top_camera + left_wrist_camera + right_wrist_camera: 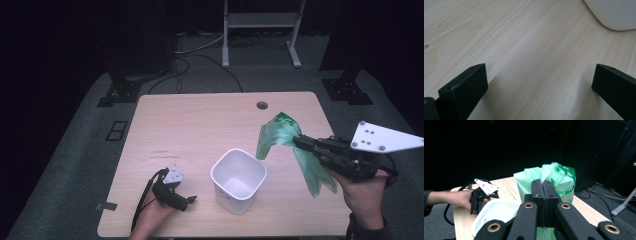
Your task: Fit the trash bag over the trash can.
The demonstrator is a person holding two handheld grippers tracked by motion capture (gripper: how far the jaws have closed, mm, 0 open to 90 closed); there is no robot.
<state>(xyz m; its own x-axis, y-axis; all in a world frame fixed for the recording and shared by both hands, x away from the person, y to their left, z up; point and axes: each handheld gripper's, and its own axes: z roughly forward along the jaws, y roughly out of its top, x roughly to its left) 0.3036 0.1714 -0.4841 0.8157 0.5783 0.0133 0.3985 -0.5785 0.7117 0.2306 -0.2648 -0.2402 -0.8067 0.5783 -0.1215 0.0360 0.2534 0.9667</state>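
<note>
A thin green plastic bag (278, 134) hangs above the table's right side, with my right gripper (299, 142) shut on its upper part. In the right gripper view the jaws are pressed together on the bag (557, 175), and my right gripper (543, 188) is raised above the table. A white square bin (238, 180) stands upright and empty near the front middle, left of the bag. My left gripper (190, 200) rests low on the table left of the bin. Its jaws (540, 75) stand wide open over bare wood, with the bin's corner (614, 15) just ahead.
The wooden table (200, 125) has a round cable hole (261, 105) near its far edge. Beyond it stand a white frame (260, 30), black stand bases and loose cables on grey floor. The right gripper view also has the left gripper (480, 196) beside the bin (496, 216).
</note>
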